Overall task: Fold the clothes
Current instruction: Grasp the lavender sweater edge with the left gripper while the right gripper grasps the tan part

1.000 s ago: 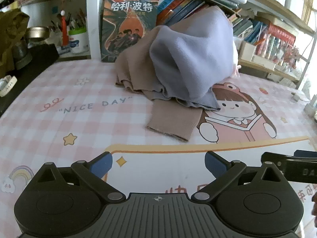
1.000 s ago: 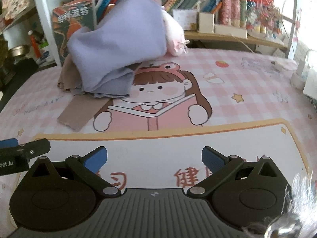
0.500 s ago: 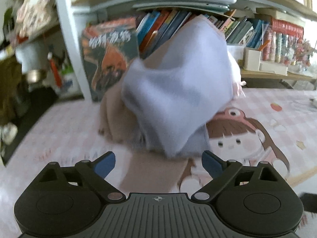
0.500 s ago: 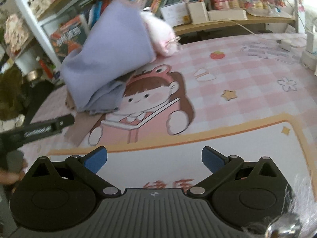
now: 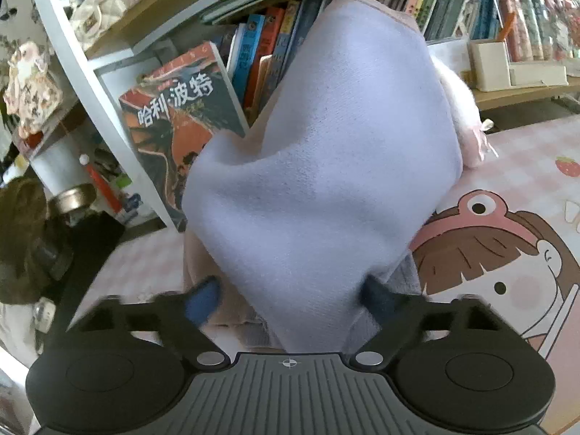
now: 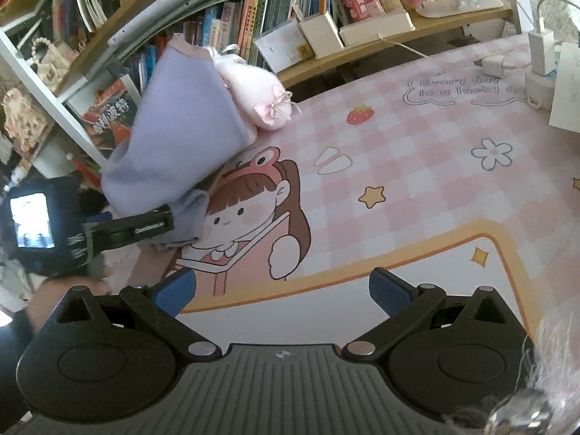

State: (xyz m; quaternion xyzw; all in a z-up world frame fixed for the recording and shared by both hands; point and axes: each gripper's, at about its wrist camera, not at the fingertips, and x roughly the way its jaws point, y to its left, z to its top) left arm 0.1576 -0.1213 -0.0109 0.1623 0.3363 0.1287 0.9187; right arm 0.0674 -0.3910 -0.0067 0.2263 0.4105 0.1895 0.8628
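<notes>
So the lavender garment sits heaped against the bookshelf at the far edge of the pink desk mat, slanting from 1 down to 7 o'clock. The left gripper is way nearer, spread wide, its lower tip dipping between the fingers. The right gripper is also wide, empty, pile off at 10 o'clock.

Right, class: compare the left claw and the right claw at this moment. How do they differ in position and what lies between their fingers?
The left claw is pushed up against the lilac garment, cloth lying between its open fingers; the right claw is also open, with nothing between them. The left claw sits at the clothes pile; the right claw hangs over the bare pink desk mat, well away from it. Both are the same black tool with blue fingertips.
</notes>
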